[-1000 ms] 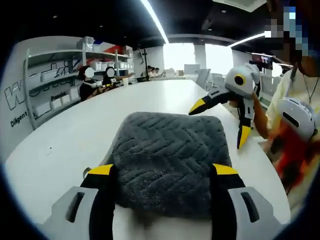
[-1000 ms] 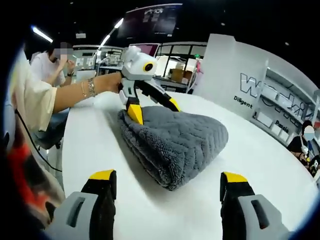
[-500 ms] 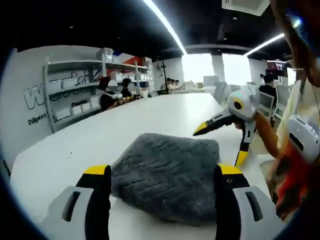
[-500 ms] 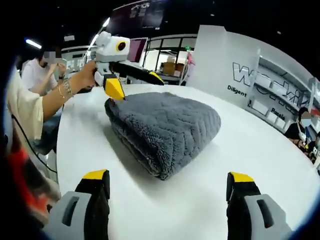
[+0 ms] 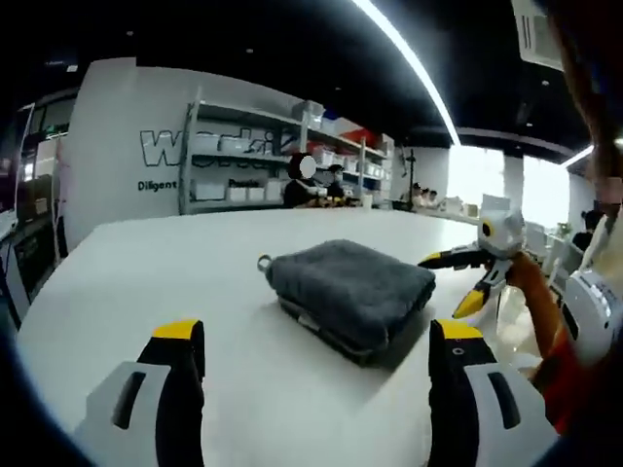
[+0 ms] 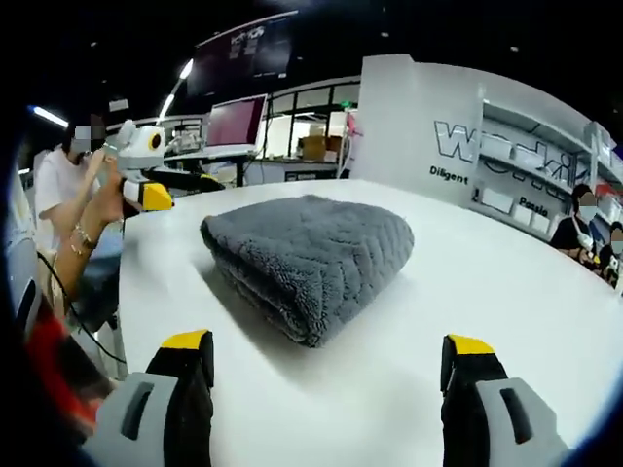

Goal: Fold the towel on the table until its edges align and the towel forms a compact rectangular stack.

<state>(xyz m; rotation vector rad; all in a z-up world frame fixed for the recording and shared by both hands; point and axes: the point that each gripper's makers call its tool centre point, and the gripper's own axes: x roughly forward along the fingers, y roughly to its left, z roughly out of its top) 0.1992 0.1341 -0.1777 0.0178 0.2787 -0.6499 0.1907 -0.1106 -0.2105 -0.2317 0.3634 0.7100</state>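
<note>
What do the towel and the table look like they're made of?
Towel: thick grey plush, likely microfiber or terry; fuzzy pile with a raised herringbone pattern, and soft rounded folds. Table: smooth white hard top, probably laminate or coated board; even, faintly glossy, with no visible grain.

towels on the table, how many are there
1. A single grey towel lies folded into a compact stack on the white table, ahead of both open grippers. Neither touches it. Nothing else towel-like shows, though the stack could hide more beneath.
</note>
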